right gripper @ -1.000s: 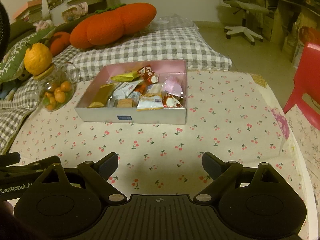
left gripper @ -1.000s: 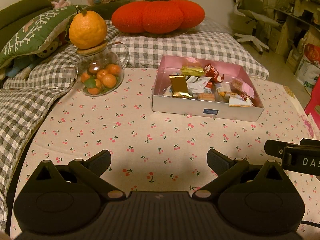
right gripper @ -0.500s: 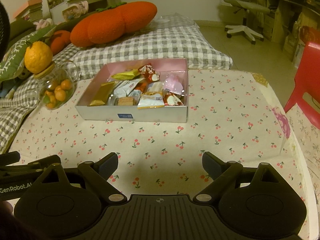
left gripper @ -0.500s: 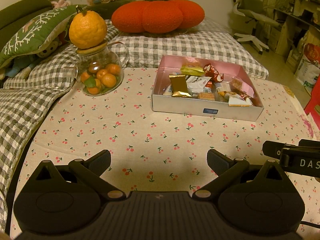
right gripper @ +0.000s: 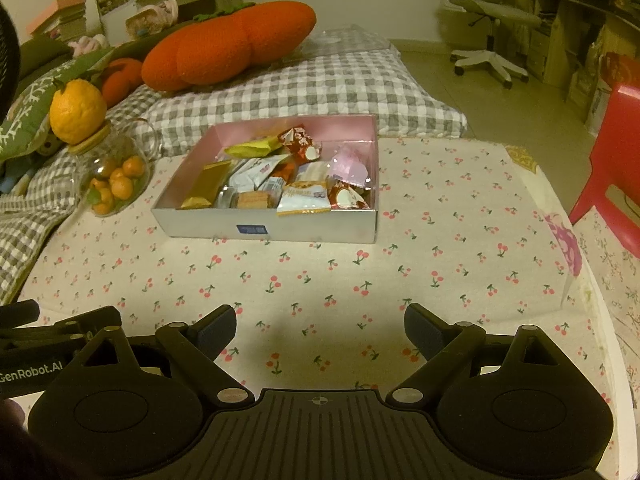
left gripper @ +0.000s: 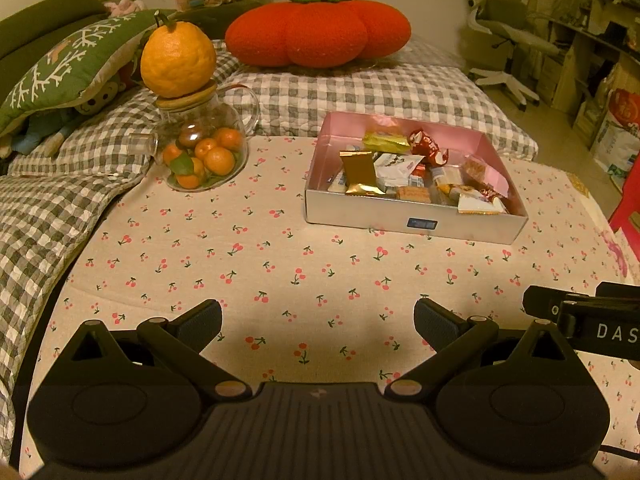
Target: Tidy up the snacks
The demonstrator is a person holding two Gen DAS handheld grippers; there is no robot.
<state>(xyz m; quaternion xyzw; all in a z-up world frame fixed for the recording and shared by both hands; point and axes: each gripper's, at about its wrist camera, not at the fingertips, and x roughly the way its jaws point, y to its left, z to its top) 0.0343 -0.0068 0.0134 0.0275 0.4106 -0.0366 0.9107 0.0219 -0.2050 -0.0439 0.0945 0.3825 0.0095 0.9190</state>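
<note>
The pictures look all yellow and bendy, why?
Left wrist view: warm, dim indoor light tints the tablecloth yellow, and the left tool casts a soft shadow. Right wrist view: the fisheye lens curves the edges, bending the red chair.

Left gripper (left gripper: 318, 320) sat low in its own view, jaws spread wide, nothing between the pads, both fingers angled inward and pitched down at the surface. Right gripper (right gripper: 320, 322) showed the same pose: jaws wide apart, pads bare, tilted downward, gripping nothing. The two units sat side by side, close but not touching; the right unit's black body poked into the right edge of the left view, and the left unit's body showed at the left edge of the right view. A blurred bit of hand (right gripper: 12, 420) was visible at the lower left corner of the right view.
</note>
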